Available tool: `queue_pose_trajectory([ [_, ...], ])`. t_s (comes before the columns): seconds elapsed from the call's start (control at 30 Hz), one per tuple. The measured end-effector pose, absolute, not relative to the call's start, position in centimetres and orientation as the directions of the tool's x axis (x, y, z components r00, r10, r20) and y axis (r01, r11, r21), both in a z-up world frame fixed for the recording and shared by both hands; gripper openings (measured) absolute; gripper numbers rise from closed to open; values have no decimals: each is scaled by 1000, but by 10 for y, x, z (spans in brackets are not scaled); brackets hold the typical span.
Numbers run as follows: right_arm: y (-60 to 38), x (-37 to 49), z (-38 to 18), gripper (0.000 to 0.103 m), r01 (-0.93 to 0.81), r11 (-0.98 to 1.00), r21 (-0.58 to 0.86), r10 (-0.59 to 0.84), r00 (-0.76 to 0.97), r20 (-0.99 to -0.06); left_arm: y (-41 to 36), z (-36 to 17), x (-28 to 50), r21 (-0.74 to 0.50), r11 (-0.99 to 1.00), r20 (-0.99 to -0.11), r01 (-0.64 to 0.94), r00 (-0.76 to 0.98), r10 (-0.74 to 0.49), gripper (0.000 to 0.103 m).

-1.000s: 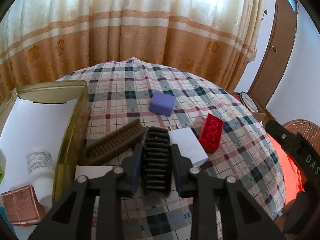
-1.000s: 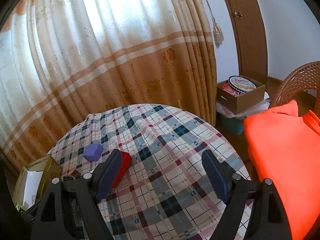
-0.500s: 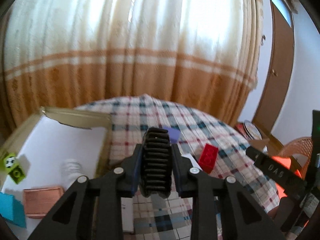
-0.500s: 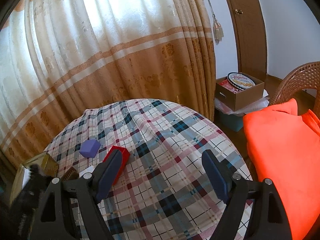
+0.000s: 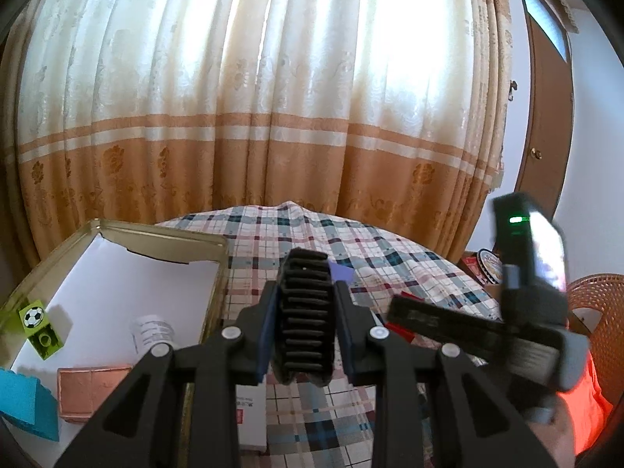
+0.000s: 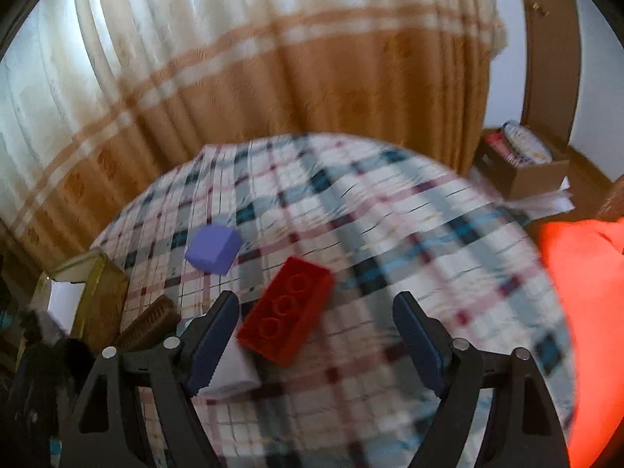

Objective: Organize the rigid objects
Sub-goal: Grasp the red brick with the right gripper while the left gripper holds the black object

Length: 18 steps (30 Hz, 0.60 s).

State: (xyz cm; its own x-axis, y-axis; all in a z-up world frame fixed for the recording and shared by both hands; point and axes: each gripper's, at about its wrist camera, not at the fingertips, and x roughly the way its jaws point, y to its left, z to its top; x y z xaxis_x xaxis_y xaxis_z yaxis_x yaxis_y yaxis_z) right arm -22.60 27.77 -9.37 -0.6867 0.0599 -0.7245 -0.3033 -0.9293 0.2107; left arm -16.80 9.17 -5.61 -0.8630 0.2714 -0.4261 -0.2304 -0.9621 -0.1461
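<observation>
Black ribbed comb clamped between left gripper fingers above the checked surface, right gripper spread wide and empty over blurred red brick, purple block half hidden behind the comb.

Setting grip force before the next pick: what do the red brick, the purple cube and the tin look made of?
Red brick: glossy hard plastic, moulded studs. Purple cube: matte, sharp edges, plastic or foam, unclear. Tin: gold-tone sheet metal, thin reflective wall.

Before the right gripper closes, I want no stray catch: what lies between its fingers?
In the right wrist view, the red brick lies on the checked cloth between the open right gripper fingers, nearer the left one.
</observation>
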Motion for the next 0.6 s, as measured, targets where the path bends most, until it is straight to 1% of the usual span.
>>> queue_pose_trajectory([
  [0.03, 277, -231, -97, 72, -311, -927, 210, 59, -673, -737, 90, -56, -169, -150, -963, -427, -226, -863, 269, 27],
  [0.1, 278, -239, -105, 72, -328, -917, 228, 45, -652, -757, 88, -57, -170, -161, -963, -430, -218, -862, 267, 27],
  [0.2, 274, -246, -105, 72, -334, -923, 189, 78, -646, -760, 88, -57, -171, -158, -965, -435, -211, -862, 260, 27],
  [0.23, 273, -247, -105, 70, -333, -927, 175, 89, -646, -758, 88, -57, -171, -157, -965, -433, -212, -863, 260, 27],
  [0.3, 271, -248, -106, 63, -327, -934, 143, 111, -649, -753, 88, -56, -170, -152, -965, -425, -213, -868, 258, 27],
  [0.37, 270, -244, -106, 43, -309, -939, 151, 98, -662, -743, 88, -57, -169, -148, -966, -419, -213, -871, 257, 27],
  [0.4, 270, -245, -105, 36, -312, -940, 138, 108, -656, -747, 88, -57, -169, -146, -966, -418, -213, -872, 256, 27],
  [0.43, 271, -244, -105, 35, -311, -943, 121, 120, -653, -748, 88, -57, -168, -146, -966, -418, -213, -872, 256, 27],
  [0.47, 273, -243, -105, 35, -301, -944, 138, 102, -660, -744, 87, -57, -168, -147, -966, -415, -210, -874, 253, 27],
  [0.6, 289, -225, -105, 35, -309, -915, 260, 36, -705, -709, 85, -55, -165, -154, -967, -399, -201, -883, 247, 27],
])
